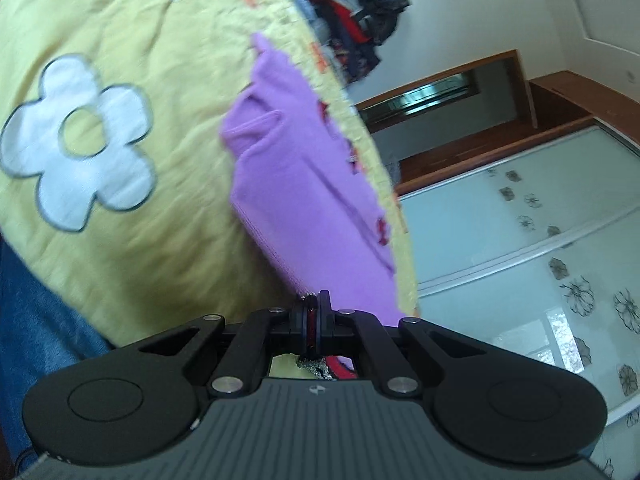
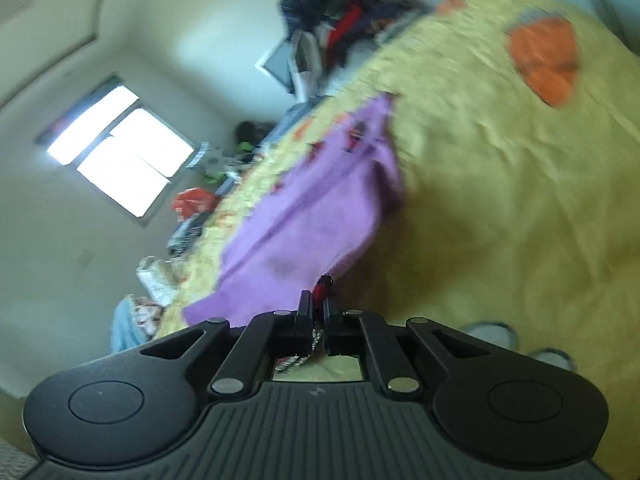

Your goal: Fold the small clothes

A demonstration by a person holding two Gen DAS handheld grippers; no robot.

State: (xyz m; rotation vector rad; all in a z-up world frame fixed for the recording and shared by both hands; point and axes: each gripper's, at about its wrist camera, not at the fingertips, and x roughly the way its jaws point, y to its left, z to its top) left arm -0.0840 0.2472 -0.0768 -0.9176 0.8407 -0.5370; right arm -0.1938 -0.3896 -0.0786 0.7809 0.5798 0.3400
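Purple garment [image 1: 304,200] lies mid-frame on the yellow bedspread [image 1: 120,220]. Left gripper [image 1: 316,320] and right gripper [image 2: 316,312] fingers pinched closed on its near edge corners. Soft, light, floppy; hold by the hem corners, likely drapes and slips.

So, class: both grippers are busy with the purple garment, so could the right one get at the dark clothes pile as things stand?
Probably not. The right gripper is shut on the purple garment, and the clothes pile lies far across the yellow bedspread.
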